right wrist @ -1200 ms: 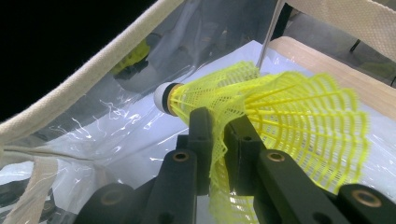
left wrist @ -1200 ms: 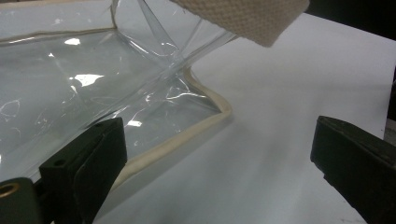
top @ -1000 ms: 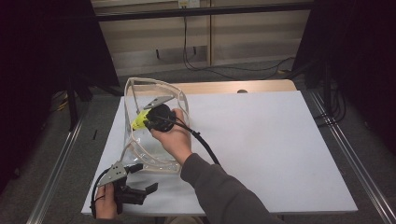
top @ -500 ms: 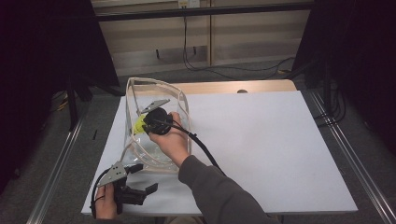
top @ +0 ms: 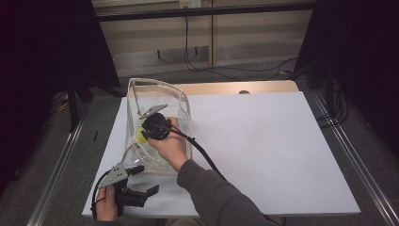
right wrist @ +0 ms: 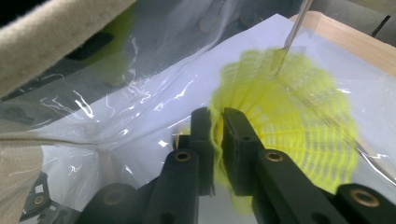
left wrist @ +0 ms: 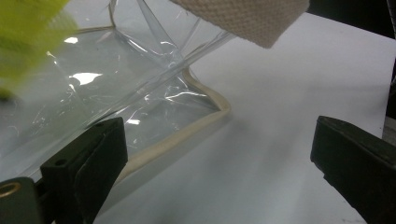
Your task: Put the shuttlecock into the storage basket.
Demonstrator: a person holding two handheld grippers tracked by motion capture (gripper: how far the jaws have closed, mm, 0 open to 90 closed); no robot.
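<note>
My right claw point(right wrist: 215, 135) is clamped on the rim of the yellow mesh shuttlecock point(right wrist: 289, 121), skirt flaring away, inside the clear bag point(top: 160, 96) at the counter's point(top: 263, 141) left, while my left claw point(left wrist: 219, 163) stands apart.

No text, label, brand or number can be read anywhere; the blurred views perhaps hide some.

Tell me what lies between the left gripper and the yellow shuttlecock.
In the left gripper view, the clear bag wall with its cream edge lies between the left gripper and the yellow shuttlecock, which the right gripper holds inside it.
</note>
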